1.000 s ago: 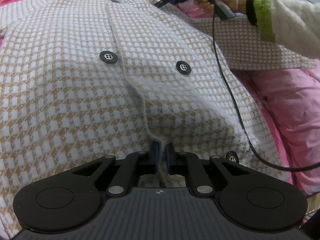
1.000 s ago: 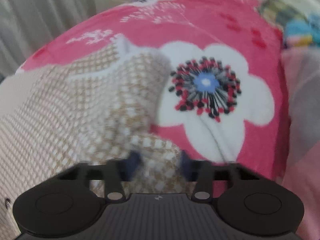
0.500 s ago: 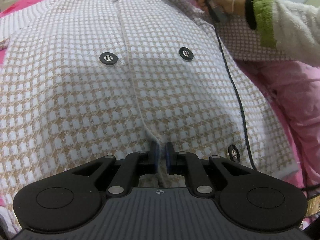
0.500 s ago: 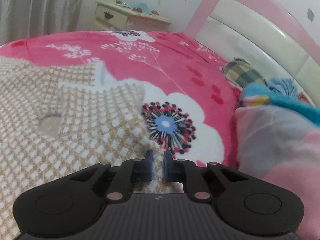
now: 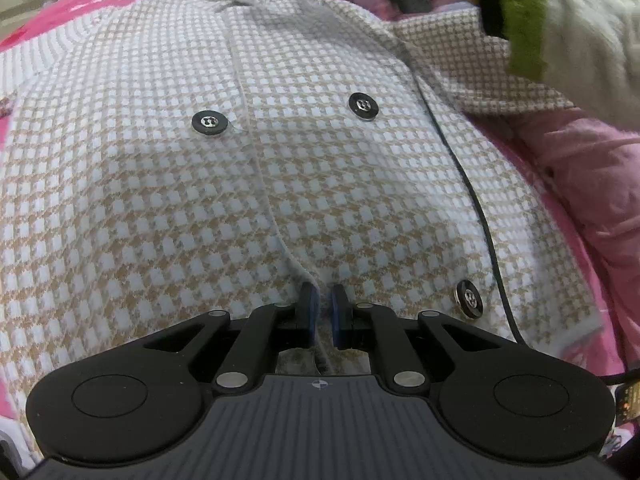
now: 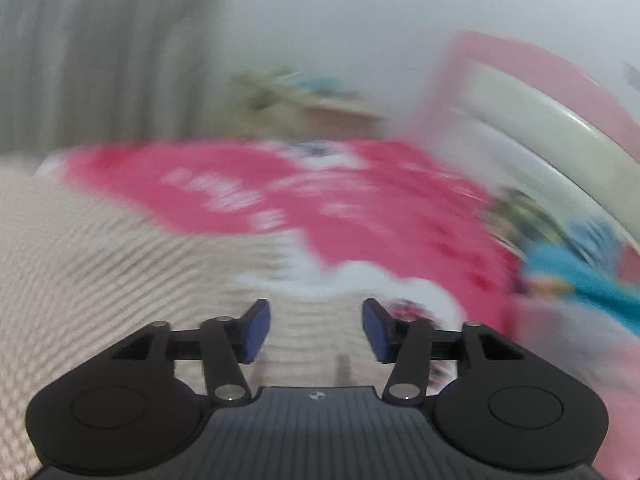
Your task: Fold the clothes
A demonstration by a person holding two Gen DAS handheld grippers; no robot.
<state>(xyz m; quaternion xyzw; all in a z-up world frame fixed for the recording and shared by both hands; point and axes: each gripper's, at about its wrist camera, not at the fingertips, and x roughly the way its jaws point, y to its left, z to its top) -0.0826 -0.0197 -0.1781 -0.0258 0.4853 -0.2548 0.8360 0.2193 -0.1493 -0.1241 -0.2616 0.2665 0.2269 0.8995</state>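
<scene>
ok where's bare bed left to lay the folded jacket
Bare pink blanket lies beyond the jacket collar, toward the headboard. Crowded by the clothes pile and the pink quilt beside the jacket.

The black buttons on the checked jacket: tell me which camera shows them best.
The left wrist view. It looks sharply down on the jacket, showing three black buttons clearly, with the left gripper pinching the front edge. The right wrist view is motion-blurred and shows only checked fabric, no buttons.
</scene>
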